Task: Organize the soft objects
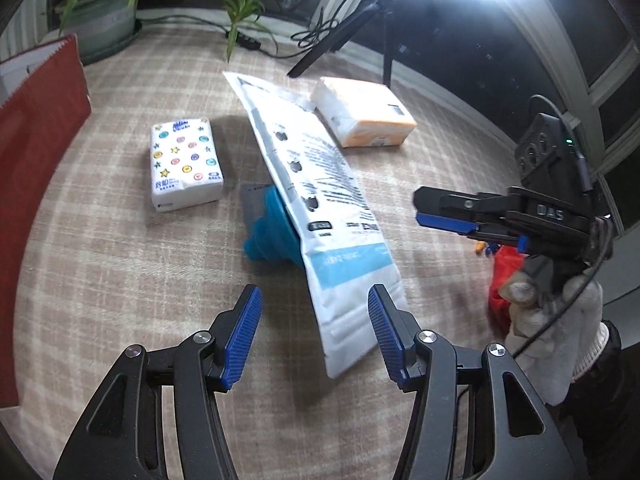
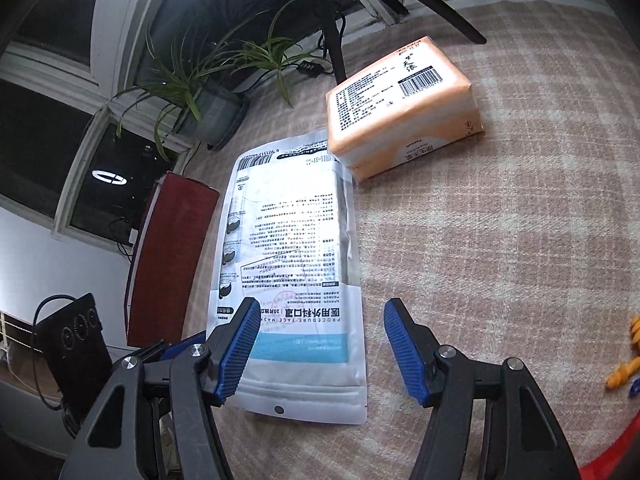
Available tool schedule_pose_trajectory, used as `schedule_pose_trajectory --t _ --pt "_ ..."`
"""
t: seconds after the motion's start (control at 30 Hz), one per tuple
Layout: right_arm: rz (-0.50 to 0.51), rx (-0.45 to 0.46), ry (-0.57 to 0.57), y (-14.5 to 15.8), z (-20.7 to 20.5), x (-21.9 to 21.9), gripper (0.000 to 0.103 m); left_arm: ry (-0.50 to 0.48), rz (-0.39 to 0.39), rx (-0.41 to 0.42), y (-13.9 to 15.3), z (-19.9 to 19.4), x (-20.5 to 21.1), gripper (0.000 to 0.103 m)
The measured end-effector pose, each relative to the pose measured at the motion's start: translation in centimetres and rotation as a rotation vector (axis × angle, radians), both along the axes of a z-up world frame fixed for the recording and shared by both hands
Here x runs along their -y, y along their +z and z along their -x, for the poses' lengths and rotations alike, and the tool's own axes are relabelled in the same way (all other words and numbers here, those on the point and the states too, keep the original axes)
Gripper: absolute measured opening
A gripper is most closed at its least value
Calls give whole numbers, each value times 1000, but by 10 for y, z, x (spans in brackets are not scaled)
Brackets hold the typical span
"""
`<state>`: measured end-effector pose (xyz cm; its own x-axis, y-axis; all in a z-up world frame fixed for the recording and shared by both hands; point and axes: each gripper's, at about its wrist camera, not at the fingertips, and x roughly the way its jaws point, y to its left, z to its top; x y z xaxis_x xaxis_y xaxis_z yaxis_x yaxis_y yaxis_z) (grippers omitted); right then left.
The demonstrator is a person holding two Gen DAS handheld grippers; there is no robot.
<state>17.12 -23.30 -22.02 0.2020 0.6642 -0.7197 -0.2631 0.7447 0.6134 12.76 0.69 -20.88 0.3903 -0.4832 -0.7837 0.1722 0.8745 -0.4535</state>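
Observation:
A white face-mask pouch [image 1: 320, 184] lies on the checked cloth, its near end between my open left gripper's [image 1: 314, 332] fingers; it rests partly on a blue folded funnel [image 1: 272, 228]. A white tissue pack with coloured dots [image 1: 184, 162] lies to its left, an orange tissue pack [image 1: 364, 110] behind it. In the right wrist view the pouch [image 2: 288, 248] is ahead left of my open, empty right gripper [image 2: 320, 344], with the orange pack [image 2: 404, 104] beyond. My right gripper also shows in the left wrist view [image 1: 440, 208], held by a gloved hand.
A red box [image 1: 36, 152] stands at the left edge, also in the right wrist view [image 2: 164, 256]. A potted plant [image 1: 104, 8], a ring light on a tripod [image 1: 384, 32] and cables are at the back. Red fabric [image 1: 500, 292] and small orange pieces [image 2: 624, 360] lie at the right.

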Motion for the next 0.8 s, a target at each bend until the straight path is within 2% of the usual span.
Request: schedule_pose_trajectory --t 0.07,0.13,0.23,0.33,0.5,0.8 --pt "-2 -2 -2 -1 -4 0 60 10 3 -16 -8 -5 -2 53" --pt "-9 -4 -3 -2 -6 2 60 16 41 -36 -16 -8 -7 54" --pt "-20 -9 0 -4 -8 5 60 19 72 -39 -20 -10 -11 49" --pt "-24 -9 4 -5 -9 3 61 5 96 -33 -19 -12 -11 38" --pt "-14 -14 7 -9 -15 -4 61 -20 86 -3 -18 -9 -1 17" --pt "6 -30 19 -15 -28 -13 61 14 42 44 -20 -8 4 17"
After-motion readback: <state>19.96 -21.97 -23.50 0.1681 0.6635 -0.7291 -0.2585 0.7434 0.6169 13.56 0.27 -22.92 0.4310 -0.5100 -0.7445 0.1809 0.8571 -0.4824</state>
